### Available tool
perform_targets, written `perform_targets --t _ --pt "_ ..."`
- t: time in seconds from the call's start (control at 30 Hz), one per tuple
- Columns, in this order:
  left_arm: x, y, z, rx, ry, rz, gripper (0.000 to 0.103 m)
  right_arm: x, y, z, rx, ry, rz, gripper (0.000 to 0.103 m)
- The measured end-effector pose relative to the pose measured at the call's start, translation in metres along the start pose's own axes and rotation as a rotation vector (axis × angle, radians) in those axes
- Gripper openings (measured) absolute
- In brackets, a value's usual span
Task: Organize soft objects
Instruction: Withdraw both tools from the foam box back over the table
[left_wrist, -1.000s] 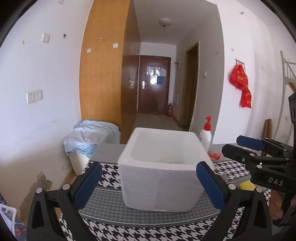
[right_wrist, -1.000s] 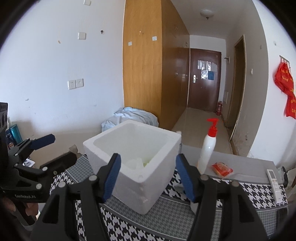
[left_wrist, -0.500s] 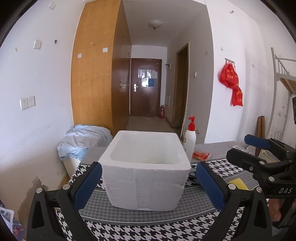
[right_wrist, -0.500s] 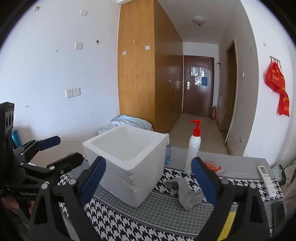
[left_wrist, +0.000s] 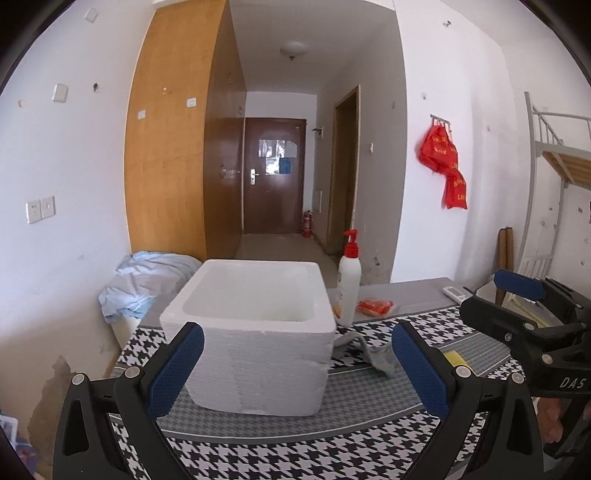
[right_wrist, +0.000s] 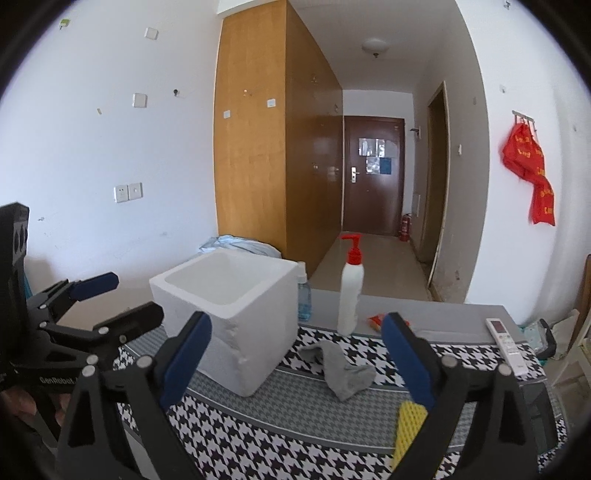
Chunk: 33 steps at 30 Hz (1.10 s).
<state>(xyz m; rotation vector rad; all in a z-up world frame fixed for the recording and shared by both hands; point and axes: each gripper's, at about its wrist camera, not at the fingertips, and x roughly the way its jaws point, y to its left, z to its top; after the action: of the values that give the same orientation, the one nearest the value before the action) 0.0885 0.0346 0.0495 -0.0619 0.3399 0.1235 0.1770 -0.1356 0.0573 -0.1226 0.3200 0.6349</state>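
Left view, box (left_wrist: 255, 343): white foam, open-topped, standing on the houndstooth surface (left_wrist: 295, 454); inside mostly hidden behind the near wall, so contents cannot be told
Left view, left claw (left_wrist: 297, 369): spread wide, nothing between the blue pads, held low in front of the box
Left view, sock (left_wrist: 376, 356): grey, crumpled on the surface just right of the box, still outside it
Left view, right claw (left_wrist: 517, 306): seen side-on at the right edge, spread, empty
Right view, right claw (right_wrist: 297, 363): jaws just been opening, now spread wide, nothing between them, aimed toward the sock
Right view, sock (right_wrist: 341, 367): lying flat near the box corner, between box and sponge
Right view, sponge (right_wrist: 408, 430): yellow, on the surface near the right pad, also outside the box
Right view, box (right_wrist: 229, 314): only bare white inner walls visible from this angle
Right view, bottle (right_wrist: 351, 291): pump type, upright behind the sock, likely not part of the job
Progress: judged part-way at best; sock and sponge left to put in the box
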Motion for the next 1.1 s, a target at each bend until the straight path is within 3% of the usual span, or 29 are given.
perform_targets --t 1.1 --pt "0.004 -0.056 -0.022 0.044 0.026 -0.142 0.102 -0.041 -0.041 -0.039 0.043 0.012 -0.115 0.096"
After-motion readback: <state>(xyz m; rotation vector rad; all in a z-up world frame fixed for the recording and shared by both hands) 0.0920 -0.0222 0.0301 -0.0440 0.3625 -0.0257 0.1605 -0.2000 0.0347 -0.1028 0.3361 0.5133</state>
